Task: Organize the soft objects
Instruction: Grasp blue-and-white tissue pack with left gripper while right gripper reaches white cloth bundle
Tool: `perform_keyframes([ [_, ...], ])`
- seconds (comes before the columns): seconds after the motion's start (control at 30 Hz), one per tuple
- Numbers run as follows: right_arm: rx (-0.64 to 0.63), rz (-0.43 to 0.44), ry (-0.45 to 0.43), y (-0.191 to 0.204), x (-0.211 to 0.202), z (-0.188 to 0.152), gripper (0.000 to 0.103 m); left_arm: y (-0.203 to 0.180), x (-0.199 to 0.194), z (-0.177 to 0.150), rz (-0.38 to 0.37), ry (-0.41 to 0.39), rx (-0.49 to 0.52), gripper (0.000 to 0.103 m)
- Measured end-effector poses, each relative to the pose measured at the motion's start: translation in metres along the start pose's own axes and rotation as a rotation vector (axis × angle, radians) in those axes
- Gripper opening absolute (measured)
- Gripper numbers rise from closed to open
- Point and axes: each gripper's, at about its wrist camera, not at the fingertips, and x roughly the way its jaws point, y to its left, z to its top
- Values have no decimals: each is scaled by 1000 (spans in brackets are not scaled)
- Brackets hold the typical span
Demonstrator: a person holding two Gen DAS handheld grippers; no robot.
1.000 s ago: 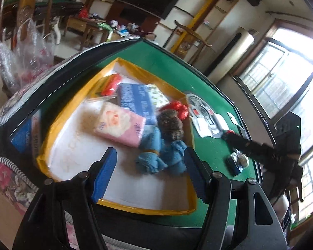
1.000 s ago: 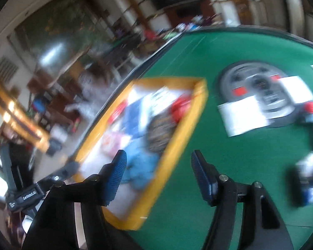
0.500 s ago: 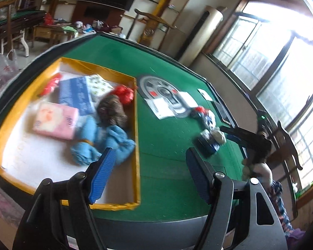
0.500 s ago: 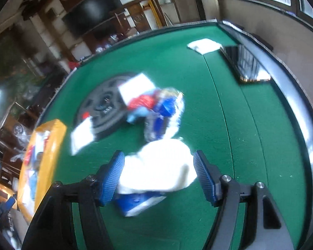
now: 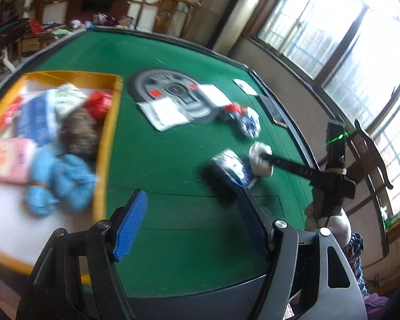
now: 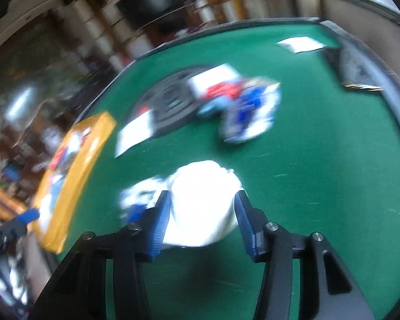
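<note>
Table [image 5: 160, 160]: green felt fills the middle of both views, with a dark raised rim.
Yellow tray [image 5: 104, 144]: left side of the left wrist view; far left in the right wrist view [image 6: 74, 165], blurred.
Tray contents: a light blue cloth bundle [image 5: 64, 181], a pink packet [image 5: 12, 160], a brown fuzzy lump [image 5: 78, 132], a blue packet [image 5: 33, 121] and a red item [image 5: 98, 102], all packed in the upper part of the tray.
Round grey disc [image 5: 173, 93]: flat on the felt, upper centre, with white cards [image 5: 164, 113] lying on it and just beside it.
Blue and white packet [image 6: 249, 112]: upper centre of the right wrist view, touching a red and pale blue item [image 6: 218, 94] by the disc.
Dark flat slab [image 6: 352, 72]: upper right, at the table edge, near a white paper [image 6: 300, 44].
White soft bundle [image 6: 200, 202]: lower centre of the right wrist view, on the felt, with a blue and white pack [image 6: 138, 200] touching its left side.
Right claw [image 6: 201, 218]: its blue pads sit on either side of the white bundle, jaws partly closed; contact is too blurred to judge, so I cannot tell whether it pinches.
Left claw [image 5: 192, 226]: spread wide, nothing between the fingers, hanging over bare felt at the bottom of its view, well apart from the bundle [image 5: 260, 154] at right centre.
In the way: nothing lies between the right claw's pads and the bundle.
</note>
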Motion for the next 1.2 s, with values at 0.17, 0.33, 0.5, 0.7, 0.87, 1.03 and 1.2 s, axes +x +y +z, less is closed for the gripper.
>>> perform_keyframes([
  [0.17,114,-41,-138,-36,-20,1,56,-33,48,5,-28,74,41,70],
  [0.33,173,-18,-147,-54,-22,4,58,-45,90,14,-46,113,-4,70],
  [0.5,182,5,-136,-57,-20,5,60,-62,120,16,5,125,5,70],
  [0.7,223,27,-140,-65,-21,4,62,-89,138,14,52,100,147,67],
  [0.87,234,68,-150,-67,-24,5,62,-95,138,11,8,112,204,49],
  [1.03,189,114,-164,-54,-25,5,72,-85,113,9,-44,93,166,49],
  [1.2,92,92,-137,-32,-16,4,72,-68,75,12,-98,39,112,49],
])
